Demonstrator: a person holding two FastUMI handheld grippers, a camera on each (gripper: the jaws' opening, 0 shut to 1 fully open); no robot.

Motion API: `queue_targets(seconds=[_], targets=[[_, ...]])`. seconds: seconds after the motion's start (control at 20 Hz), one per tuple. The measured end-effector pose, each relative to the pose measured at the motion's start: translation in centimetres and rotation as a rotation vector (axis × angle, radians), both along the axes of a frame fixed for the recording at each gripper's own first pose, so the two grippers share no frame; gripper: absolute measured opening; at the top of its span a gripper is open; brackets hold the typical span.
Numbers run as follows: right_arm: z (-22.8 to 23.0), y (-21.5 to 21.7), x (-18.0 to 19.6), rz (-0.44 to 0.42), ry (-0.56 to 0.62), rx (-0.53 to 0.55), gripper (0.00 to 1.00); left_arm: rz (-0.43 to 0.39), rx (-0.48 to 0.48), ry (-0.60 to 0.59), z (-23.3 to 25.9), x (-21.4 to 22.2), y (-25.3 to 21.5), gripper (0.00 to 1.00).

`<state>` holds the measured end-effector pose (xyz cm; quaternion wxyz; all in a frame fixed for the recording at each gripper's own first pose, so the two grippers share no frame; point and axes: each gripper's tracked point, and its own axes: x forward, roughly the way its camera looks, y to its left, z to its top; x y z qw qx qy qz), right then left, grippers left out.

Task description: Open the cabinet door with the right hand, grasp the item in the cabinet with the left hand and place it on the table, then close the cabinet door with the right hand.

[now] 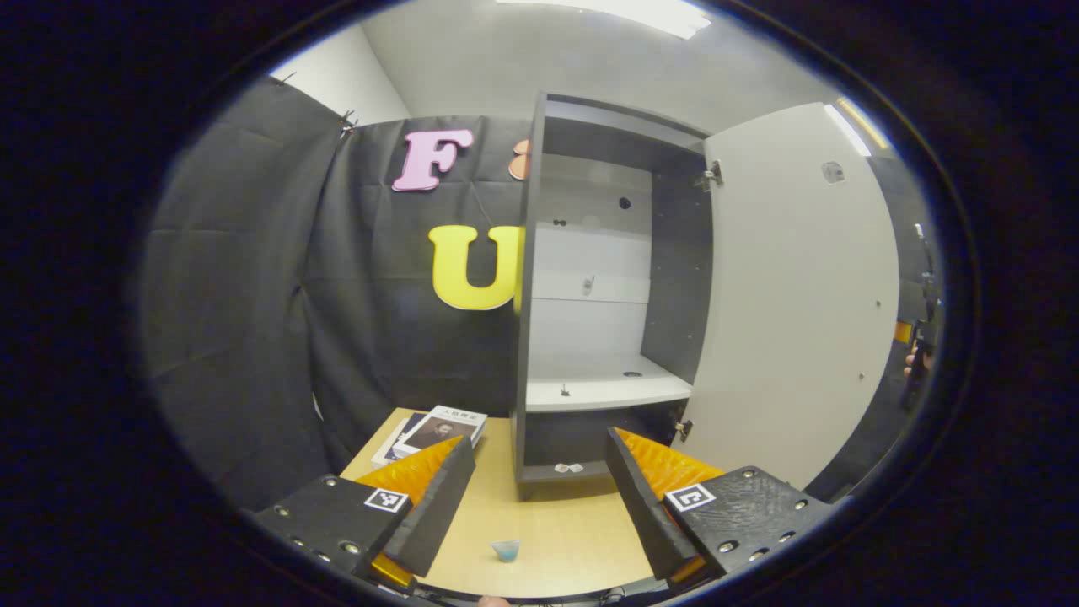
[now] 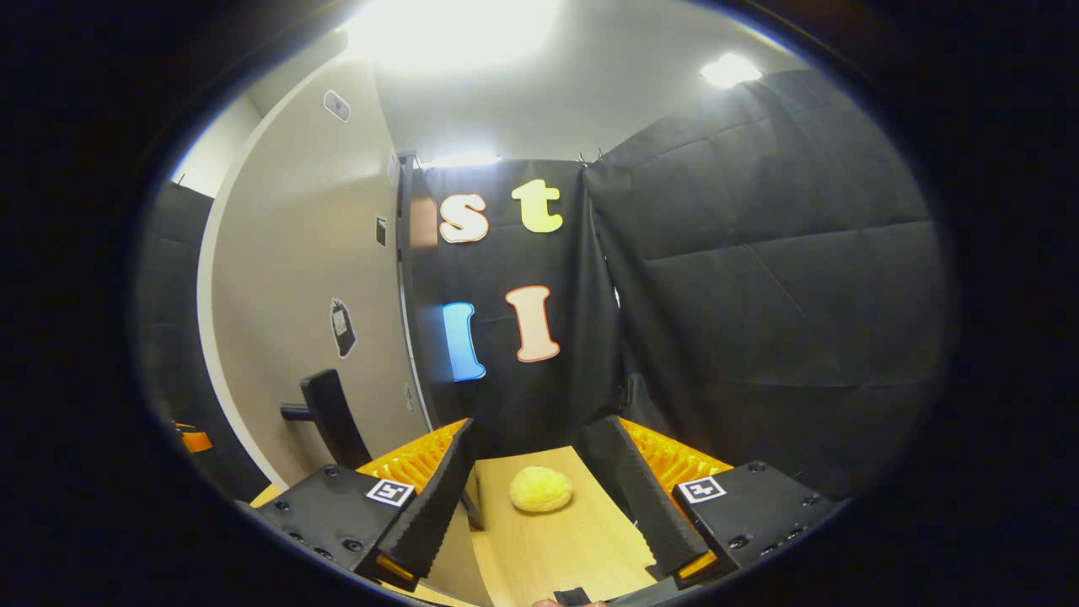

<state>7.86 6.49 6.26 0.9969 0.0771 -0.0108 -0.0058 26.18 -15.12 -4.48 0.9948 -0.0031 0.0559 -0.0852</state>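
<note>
left gripper view | cabinet door (image 1: 801, 287) wide open | left gripper (image 1: 539, 497) spread | table (image 1: 565, 531)

Cabinet (image 1: 590, 278) door (image 1: 792, 295) swung open; small blue cup (image 1: 507, 550) upright on table (image 1: 573, 523).

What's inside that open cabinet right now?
The cabinet looks nearly bare: a white shelf carrying only a tiny dark speck, and two small pale bits on the bottom ledge. The space just under the shelf is too dark to judge.

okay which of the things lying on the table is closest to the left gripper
The small blue cup, just ahead between the open left gripper fingers; the books lie farther back.
</note>
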Motion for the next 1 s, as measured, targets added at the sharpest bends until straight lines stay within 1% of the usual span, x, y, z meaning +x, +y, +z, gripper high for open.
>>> queue_targets(seconds=[0.05, 0.2, 0.3, 0.5, 0.6, 0.7, 0.9, 1.0], targets=[[0.3, 0.6, 0.0, 0.016, -0.004, 0.003, 0.98, 0.021, -0.004, 0.002, -0.1, 0.2, 0.3, 0.93], [0.3, 1.6, -0.1, 0.054, 0.008, -0.001, 0.98, 0.037, -0.032, 0.034, -0.8, 0.1, 0.4, 0.93], [0.4, 1.7, -0.1, 0.054, 0.009, -0.010, 0.98, 0.041, -0.040, 0.041, -0.9, 0.0, 0.5, 0.94], [0.2, 2.4, -0.2, 0.063, 0.012, 0.003, 0.97, 0.057, -0.041, 0.047, -1.1, 0.0, 0.6, 0.93], [0.4, 2.8, -0.3, 0.068, 0.013, -0.011, 0.98, 0.060, -0.044, 0.050, -1.0, 0.0, 0.7, 0.94], [0.5, 3.5, -0.5, 0.078, 0.013, -0.032, 0.97, 0.065, -0.037, 0.052, -1.2, -0.1, 0.8, 0.93], [0.5, 6.2, -1.0, 0.140, 0.021, -0.032, 0.97, 0.064, -0.041, 0.054, -1.2, 0.0, 0.8, 0.93], [0.6, 7.7, -1.3, 0.172, 0.017, -0.024, 0.98, 0.075, -0.026, 0.058, -1.4, 0.0, 1.0, 0.93]])
